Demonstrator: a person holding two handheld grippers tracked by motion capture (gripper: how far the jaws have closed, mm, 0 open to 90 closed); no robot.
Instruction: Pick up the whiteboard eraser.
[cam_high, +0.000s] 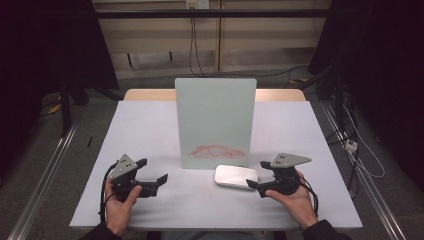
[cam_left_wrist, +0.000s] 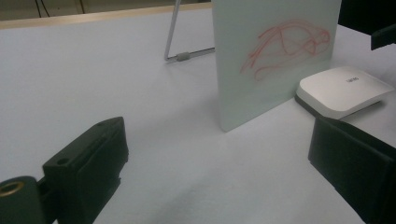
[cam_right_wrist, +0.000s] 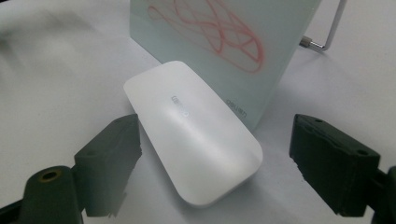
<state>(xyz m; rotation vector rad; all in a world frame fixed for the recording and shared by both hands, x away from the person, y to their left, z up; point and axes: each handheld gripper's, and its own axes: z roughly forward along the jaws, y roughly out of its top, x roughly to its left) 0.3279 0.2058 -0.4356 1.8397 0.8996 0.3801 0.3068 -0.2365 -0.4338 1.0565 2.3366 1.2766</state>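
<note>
The white eraser (cam_right_wrist: 194, 133) lies between the wide jaws of the right gripper (cam_right_wrist: 219, 168), long axis toward lower right; the left gripper (cam_high: 152, 172), also wide, holds nothing.

Each hand wears a dark sleeve at the wrist. The left gripper (cam_high: 152, 170) and right gripper (cam_high: 259, 174) are black, each topped by a grey three-cornered plate with small screws, trailing a black cable. Brass-ringed holes mark the blocky jaws' bases.

Pale table (cam_high: 145, 130), perhaps cables (cam_high: 192, 47) behind.
</note>
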